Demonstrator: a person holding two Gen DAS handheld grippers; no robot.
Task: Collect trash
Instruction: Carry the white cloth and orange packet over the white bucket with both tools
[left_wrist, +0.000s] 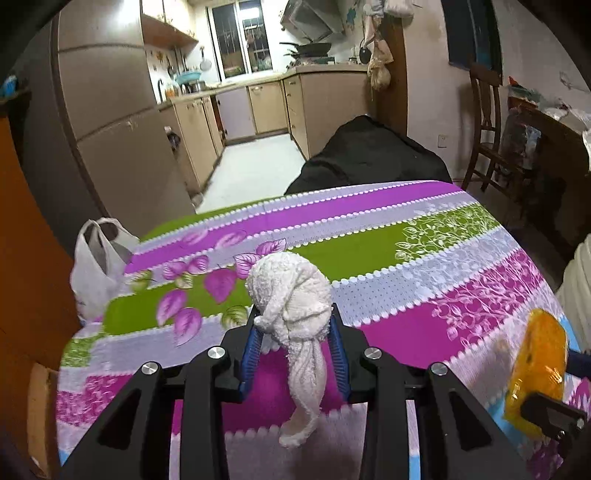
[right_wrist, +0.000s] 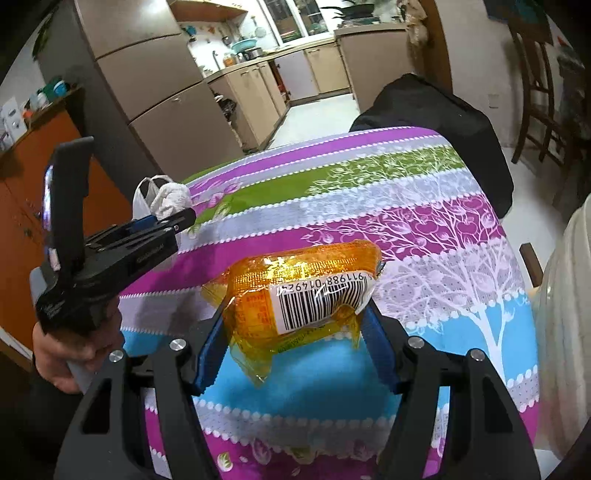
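With both tools tilted downward: left tool gripping tissue.

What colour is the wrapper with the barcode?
Translucent orange wrapper with a white barcode label, clearest in the right wrist view.

A crumpled white tissue wad (one twisted tail dangling) is hanging above the worktop's left edge; an orange transparent wrapper, barcode label up, is hovering near its right edge.
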